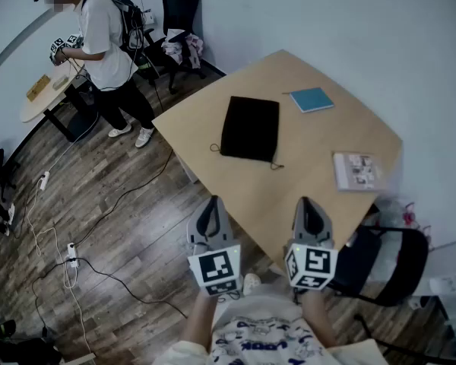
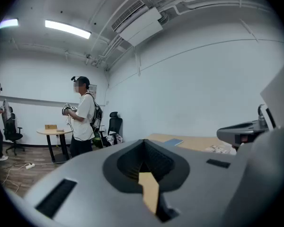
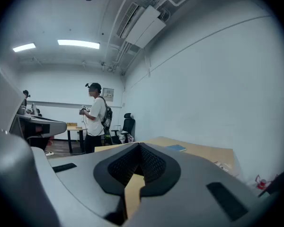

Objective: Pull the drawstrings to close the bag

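Your left gripper [image 1: 211, 202] and right gripper [image 1: 308, 202] hung near the table [image 1: 319, 147] edge, jaws pressed together on nothing. The black bag [image 1: 250, 128] lay flat at their 12 o'clock (the leaflet [image 1: 356, 169] at 2 o'clock had print too small to read).

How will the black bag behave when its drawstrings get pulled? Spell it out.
The black bag lies flat on the table, so it is probably floppy, light cloth. Nothing visibly weighs it down, so it may slide on the smooth wood rather than cinch. Its thin drawstrings look limp.
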A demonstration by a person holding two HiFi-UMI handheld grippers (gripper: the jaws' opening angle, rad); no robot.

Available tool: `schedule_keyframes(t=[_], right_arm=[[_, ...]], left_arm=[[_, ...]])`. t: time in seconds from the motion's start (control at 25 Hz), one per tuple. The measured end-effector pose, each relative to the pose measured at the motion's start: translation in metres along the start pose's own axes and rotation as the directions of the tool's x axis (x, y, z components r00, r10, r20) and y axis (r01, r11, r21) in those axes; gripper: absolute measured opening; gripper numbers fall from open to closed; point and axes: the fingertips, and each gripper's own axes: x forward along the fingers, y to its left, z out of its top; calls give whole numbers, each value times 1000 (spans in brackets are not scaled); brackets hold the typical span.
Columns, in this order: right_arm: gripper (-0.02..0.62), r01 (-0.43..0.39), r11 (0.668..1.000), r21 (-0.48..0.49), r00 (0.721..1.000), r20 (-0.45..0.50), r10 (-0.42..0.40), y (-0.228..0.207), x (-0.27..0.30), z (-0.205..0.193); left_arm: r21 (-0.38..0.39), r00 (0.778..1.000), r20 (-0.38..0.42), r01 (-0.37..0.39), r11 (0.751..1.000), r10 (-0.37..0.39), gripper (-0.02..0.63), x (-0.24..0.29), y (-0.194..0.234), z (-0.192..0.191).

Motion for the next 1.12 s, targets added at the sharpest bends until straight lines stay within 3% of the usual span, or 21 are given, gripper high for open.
schedule_keyframes(t=[0.64,1.12], right_arm=[[0,-6,1000,22,1000,-17,6,-5,22,-10],[2,-29,999,28,993,-114,32,0,73,-36]], left_arm=[[-3,999,-23,-40,999,40,0,16,5,-11],[-8,995,-88,-43,999,42,0,61,16,-31]])
